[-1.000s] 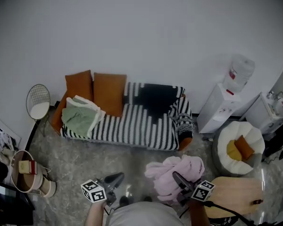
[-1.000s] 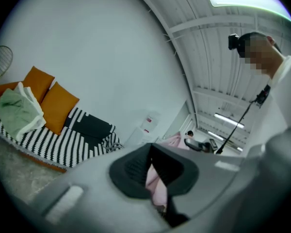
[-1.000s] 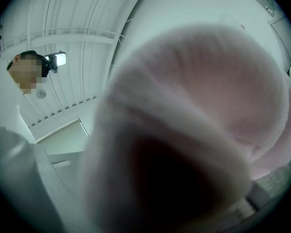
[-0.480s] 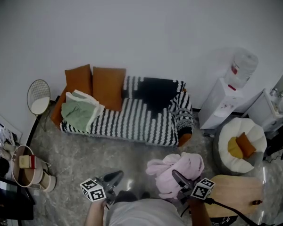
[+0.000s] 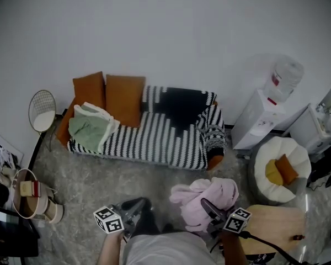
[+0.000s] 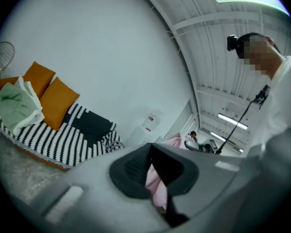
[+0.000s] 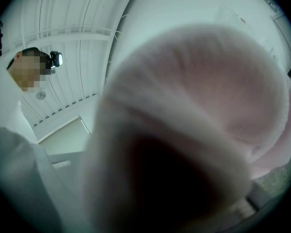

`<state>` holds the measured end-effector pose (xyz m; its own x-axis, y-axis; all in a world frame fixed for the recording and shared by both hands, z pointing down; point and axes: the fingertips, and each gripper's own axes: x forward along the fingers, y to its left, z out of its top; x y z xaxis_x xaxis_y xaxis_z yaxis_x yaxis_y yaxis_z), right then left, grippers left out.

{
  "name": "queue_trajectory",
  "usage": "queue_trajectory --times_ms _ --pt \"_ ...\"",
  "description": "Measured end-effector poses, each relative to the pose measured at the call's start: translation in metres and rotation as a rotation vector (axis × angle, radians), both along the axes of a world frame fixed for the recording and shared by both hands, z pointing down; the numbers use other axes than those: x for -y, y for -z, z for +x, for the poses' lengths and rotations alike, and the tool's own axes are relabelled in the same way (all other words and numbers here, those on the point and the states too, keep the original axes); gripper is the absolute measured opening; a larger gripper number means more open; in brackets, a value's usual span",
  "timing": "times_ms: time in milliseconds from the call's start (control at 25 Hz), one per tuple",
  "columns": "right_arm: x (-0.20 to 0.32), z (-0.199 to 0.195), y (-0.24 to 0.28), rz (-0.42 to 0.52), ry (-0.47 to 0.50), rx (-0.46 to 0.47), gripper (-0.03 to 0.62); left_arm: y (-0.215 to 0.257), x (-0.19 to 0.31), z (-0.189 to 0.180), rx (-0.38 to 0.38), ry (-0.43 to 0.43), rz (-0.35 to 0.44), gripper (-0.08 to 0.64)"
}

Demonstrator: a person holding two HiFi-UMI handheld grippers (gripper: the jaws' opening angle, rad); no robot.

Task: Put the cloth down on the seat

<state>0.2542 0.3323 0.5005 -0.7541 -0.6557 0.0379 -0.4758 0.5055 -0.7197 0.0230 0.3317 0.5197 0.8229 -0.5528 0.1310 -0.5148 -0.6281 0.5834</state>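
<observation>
A pink fluffy cloth (image 5: 207, 196) is bunched up in my right gripper (image 5: 208, 208), which is shut on it low in the head view. In the right gripper view the pink cloth (image 7: 203, 110) fills the frame and hides the jaws. The seat is a sofa (image 5: 154, 142) with a black-and-white striped cover, standing against the wall beyond a strip of grey floor. My left gripper (image 5: 138, 205) hangs at the lower left with its dark fingertips together and nothing in them. In the left gripper view, the left gripper (image 6: 150, 152) shows the pink cloth (image 6: 155, 188) behind it.
Two orange cushions (image 5: 123, 99) and a folded green cloth (image 5: 88, 130) lie on the sofa's left end. A water dispenser (image 5: 265, 120), a white beanbag chair (image 5: 281, 167) and a wooden table (image 5: 270, 225) stand at the right. A round wire side table (image 5: 42, 112) and a basket (image 5: 30, 197) stand at the left.
The head view has shifted a little, so the sofa sits slightly higher and further left. Both grippers keep nearly the same places, and the pink cloth stays in the right one.
</observation>
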Motion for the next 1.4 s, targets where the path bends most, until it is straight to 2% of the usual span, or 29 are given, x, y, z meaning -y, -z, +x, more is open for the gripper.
queue_trajectory --times_ms 480,1400 --pt "0.073 -0.026 -0.008 -0.026 -0.047 0.006 0.129 -0.01 0.085 -0.029 0.005 -0.051 -0.033 -0.003" --pt "0.257 -0.121 -0.004 -0.05 -0.155 0.001 0.129 -0.018 0.287 -0.116 0.009 -0.197 -0.064 -0.003"
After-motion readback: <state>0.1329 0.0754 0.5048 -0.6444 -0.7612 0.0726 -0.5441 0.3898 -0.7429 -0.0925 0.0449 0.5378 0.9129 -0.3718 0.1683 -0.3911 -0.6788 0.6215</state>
